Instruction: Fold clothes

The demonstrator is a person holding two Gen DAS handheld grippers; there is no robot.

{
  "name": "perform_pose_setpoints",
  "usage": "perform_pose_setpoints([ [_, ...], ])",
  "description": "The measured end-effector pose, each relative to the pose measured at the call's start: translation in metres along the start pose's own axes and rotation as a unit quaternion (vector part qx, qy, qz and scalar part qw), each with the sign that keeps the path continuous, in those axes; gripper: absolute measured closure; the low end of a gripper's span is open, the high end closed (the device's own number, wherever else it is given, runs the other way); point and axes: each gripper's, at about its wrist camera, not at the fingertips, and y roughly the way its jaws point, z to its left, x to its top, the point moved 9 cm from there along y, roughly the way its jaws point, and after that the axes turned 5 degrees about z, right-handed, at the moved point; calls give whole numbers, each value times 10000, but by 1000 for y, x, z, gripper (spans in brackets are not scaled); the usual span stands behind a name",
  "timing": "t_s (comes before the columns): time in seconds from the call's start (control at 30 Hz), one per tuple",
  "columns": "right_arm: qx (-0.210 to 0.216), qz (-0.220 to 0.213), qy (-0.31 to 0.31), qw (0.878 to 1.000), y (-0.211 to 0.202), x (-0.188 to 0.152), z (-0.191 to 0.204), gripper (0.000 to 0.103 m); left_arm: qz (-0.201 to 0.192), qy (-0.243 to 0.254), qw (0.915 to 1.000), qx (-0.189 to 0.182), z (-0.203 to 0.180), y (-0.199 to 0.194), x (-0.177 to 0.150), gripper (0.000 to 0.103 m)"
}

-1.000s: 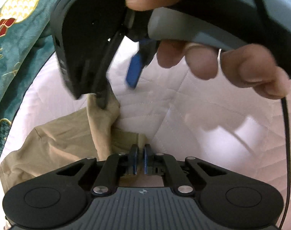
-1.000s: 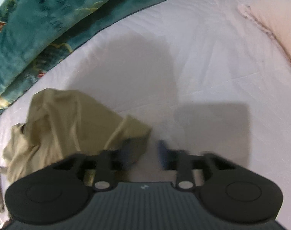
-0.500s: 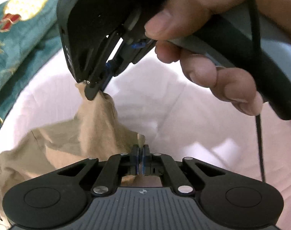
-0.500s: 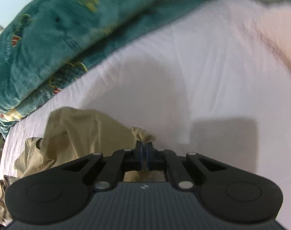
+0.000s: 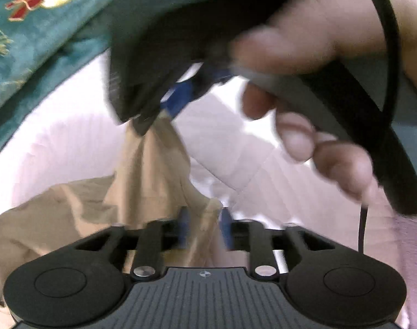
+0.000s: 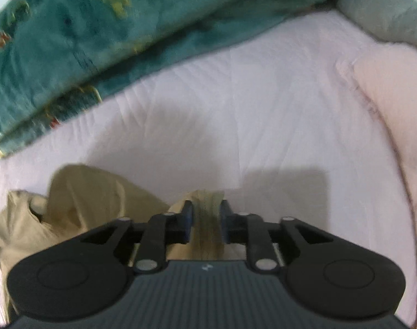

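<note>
Both claws, left claw (image 5: 203,229) and right claw (image 6: 203,224), were opening with crumpled tan cotton garment (image 5: 142,175) corners between unclamped pads, probably letting go to regrip.

Bedroom — quilted bedsheet (image 6: 236,104), teal blanket (image 6: 71,35), pillow (image 6: 395,87)

No legible text or numbers, perhaps only a small logo mark on each gripper body.

Tan garment (image 6: 79,192), pale quilted sheet (image 6: 236,109), teal blanket (image 6: 71,33).
</note>
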Motion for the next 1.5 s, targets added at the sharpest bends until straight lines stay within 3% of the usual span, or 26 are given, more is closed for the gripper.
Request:
perform_pose_setpoints([
  [0.13, 168, -244, 305, 9991, -58, -13, 6, 65, -94, -306, 9995, 44, 19, -72, -31, 62],
  [0.23, 176, -188, 91, 9996, -95, -47, 25, 61, -159, -647, 9975, 234, 15, -136, -70, 62],
  [0.33, 120, 179, -249, 9995, -112, -108, 48, 58, -36, -1209, 9918, 406, 19, -196, -133, 62],
  [0.43, 109, 739, -616, 9953, -116, -188, 73, 56, 169, -1651, 9832, 762, 19, -235, -219, 61],
  [0.53, 88, 1249, -965, 9874, -111, -271, 101, 56, 612, -2051, 9708, 1088, 9, -243, -317, 59],
  [0.67, -425, 1500, -1293, 9793, -91, -356, 126, 55, 848, -2494, 9534, 1467, -8, -245, -408, 59],
  [0.83, -805, 1363, -1115, 9811, -78, -394, 131, 54, 1030, -2830, 9411, 1537, -21, -242, -489, 59],
  [0.97, -871, 1239, -540, 9870, -74, -396, 119, 52, 1044, -2857, 9374, 1699, -19, -238, -525, 59],
  [1.03, -840, 1156, -333, 9892, -76, -395, 117, 52, 1109, -2698, 9412, 1703, -25, -227, -534, 59],
  [1.27, -897, 1043, -556, 9889, -68, -397, 127, 51, 1241, -2177, 9523, 1739, -36, -185, -546, 57],
  [1.3, -889, 1023, -587, 9890, -65, -397, 129, 51, 1236, -2098, 9530, 1804, -36, -180, -547, 50],
  [1.33, -836, 983, -605, 9898, -63, -397, 130, 53, 1111, -2026, 9543, 1895, -35, -180, -544, 46],
  [1.37, -771, 935, -615, 9907, -60, -397, 131, 63, 988, -1967, 9555, 1963, -34, -180, -542, 46],
  [1.4, -685, 875, -600, 9920, -60, -398, 132, 79, 873, -1987, 9572, 1917, -34, -181, -541, 58],
  [1.43, -620, 845, -585, 9928, -59, -399, 132, 98, 766, -2065, 9587, 1801, -35, -182, -542, 92],
  [1.5, -594, 850, -637, 9926, -59, -402, 134, 98, 698, -2224, 9575, 1697, -33, -183, -542, 99],
])
